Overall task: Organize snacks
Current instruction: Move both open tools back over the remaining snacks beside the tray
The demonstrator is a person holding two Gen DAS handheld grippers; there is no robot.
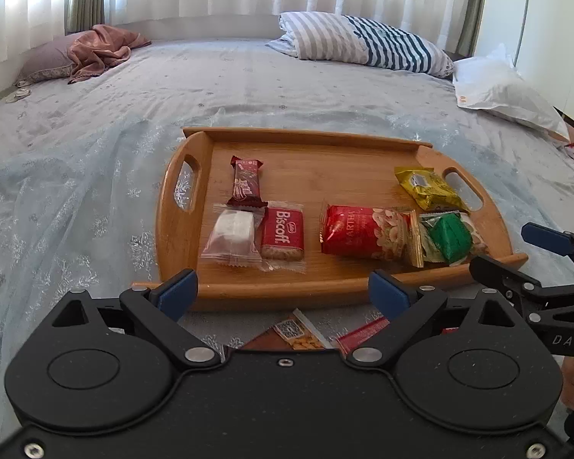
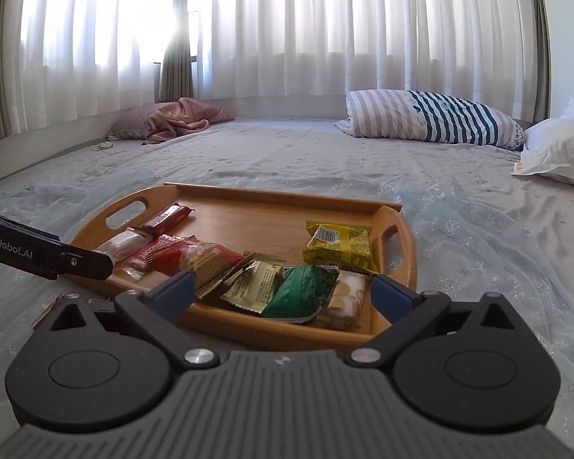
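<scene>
Both wrist views low over the bed, close behind the wooden tray [image 1: 363, 141], facing the curtained window [image 2: 287, 30]

A red biscuit wrapper [image 1: 282, 234] on the wooden tray [image 1: 310, 153] reads "Biscoff"; the red nut packet [image 1: 363, 231] beside it reads "MARTHA". "DAS" marks the right gripper [image 1: 566, 340], and "GenRobot.AI" the left gripper [image 2: 7, 254].

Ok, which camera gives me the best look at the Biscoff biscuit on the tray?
Left wrist. There the Biscoff biscuit lies unobstructed on the tray, label readable. In the right wrist view it is mostly hidden behind the red snack bag, seen edge-on.
</scene>
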